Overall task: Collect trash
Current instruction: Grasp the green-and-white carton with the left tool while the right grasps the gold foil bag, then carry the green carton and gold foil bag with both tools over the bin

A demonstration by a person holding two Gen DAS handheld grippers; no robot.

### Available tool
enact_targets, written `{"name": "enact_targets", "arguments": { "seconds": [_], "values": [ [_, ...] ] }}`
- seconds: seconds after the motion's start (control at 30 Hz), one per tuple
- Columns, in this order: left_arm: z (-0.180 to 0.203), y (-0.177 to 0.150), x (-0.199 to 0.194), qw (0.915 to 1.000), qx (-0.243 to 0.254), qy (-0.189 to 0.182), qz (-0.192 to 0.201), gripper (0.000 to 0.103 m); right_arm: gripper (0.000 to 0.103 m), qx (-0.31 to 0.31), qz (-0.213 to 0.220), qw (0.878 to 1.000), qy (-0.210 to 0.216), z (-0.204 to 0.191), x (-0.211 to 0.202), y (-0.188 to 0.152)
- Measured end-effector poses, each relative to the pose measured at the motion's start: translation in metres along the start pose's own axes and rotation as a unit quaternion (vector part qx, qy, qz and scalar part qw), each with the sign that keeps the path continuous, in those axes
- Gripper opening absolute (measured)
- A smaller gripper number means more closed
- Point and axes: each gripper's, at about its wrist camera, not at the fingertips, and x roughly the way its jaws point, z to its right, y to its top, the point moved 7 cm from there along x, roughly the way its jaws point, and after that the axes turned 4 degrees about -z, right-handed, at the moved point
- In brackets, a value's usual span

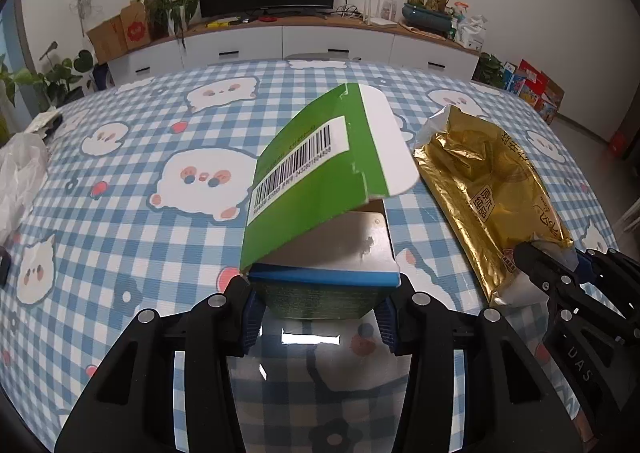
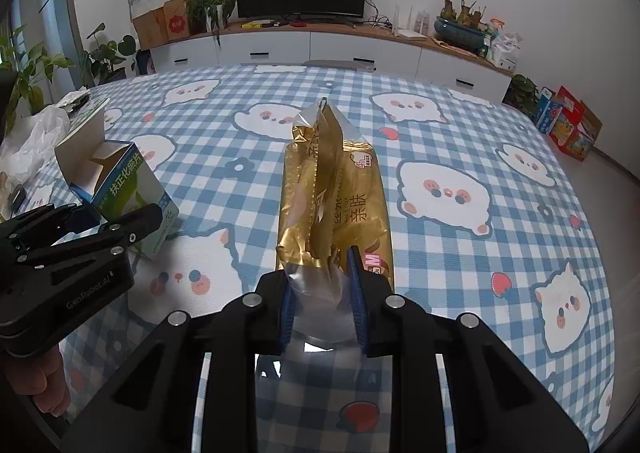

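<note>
My left gripper (image 1: pixel 320 301) is shut on a green and blue carton box (image 1: pixel 316 189) with its lid flap open and a barcode on the flap. The box also shows in the right wrist view (image 2: pixel 124 189), held by the left gripper (image 2: pixel 120 229). My right gripper (image 2: pixel 322 289) is shut on the near end of a gold foil wrapper (image 2: pixel 332 193), which sticks out forward over the table. In the left wrist view the wrapper (image 1: pixel 488 193) lies to the right of the box, with the right gripper (image 1: pixel 548 269) at its near end.
The table has a blue checked cloth with cartoon animals (image 1: pixel 160 157). A white plastic bag (image 1: pixel 20 169) and small clutter sit at the table's left edge. Behind the table is a white cabinet (image 2: pixel 320 49) with a TV, plants and boxes.
</note>
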Motion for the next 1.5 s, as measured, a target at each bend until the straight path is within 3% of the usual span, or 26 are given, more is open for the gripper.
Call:
{"name": "enact_targets", "arguments": {
  "seconds": [0.57, 1.13, 1.5],
  "values": [
    [0.005, -0.025, -0.072, 0.9999, 0.010, 0.000, 0.007, 0.045, 0.022, 0.020, 0.030, 0.999, 0.002, 0.002, -0.075, -0.013],
    [-0.012, -0.103, -0.176, 0.9999, -0.005, -0.006, 0.013, 0.045, 0.022, 0.038, 0.046, 0.998, 0.019, -0.025, -0.185, -0.077],
    [-0.032, -0.175, -0.241, 0.9998, -0.014, 0.000, 0.013, 0.045, 0.021, 0.037, 0.050, 0.997, 0.049, -0.067, -0.250, -0.135]
  ]
}}
